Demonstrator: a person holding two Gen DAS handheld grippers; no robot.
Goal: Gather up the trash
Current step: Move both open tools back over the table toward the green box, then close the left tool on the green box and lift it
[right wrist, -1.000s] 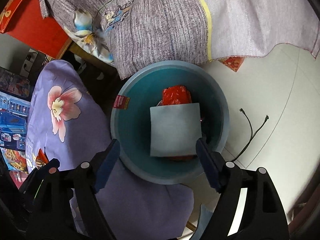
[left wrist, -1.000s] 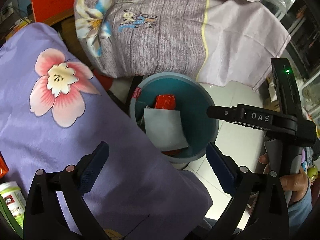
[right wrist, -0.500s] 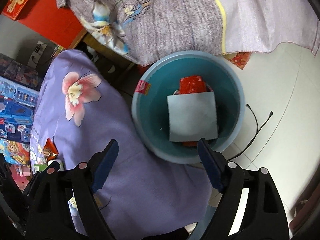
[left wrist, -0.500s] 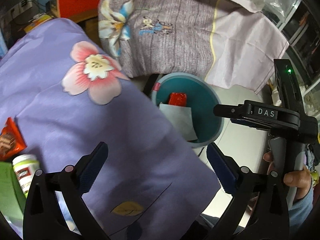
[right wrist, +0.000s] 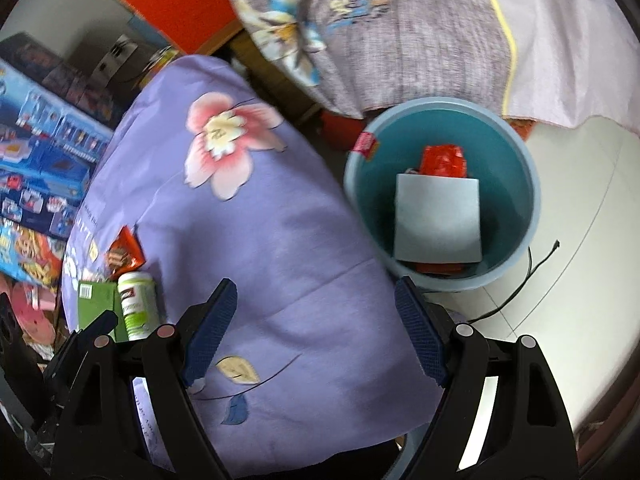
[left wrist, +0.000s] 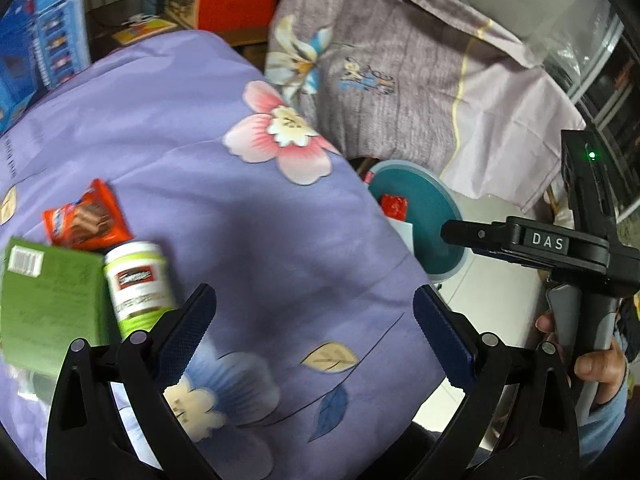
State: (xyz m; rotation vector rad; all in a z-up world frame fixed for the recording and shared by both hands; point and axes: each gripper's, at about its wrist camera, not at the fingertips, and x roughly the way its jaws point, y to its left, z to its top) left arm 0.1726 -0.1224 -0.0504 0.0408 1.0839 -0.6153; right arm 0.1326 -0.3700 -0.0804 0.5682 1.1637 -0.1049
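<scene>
The left gripper (left wrist: 314, 328) has its two blue-padded fingers (left wrist: 188, 332) spread wide apart, with nothing between the pads. The right gripper (right wrist: 316, 328) is likewise spread wide, its blue pads (right wrist: 418, 332) gripping nothing. In the left wrist view, the right gripper's black body reaches in beyond and to the right of the left fingers, its handle gripped by the person's right hand (left wrist: 588, 360), fingers wrapped around it and a blue sleeve at the wrist.
</scene>
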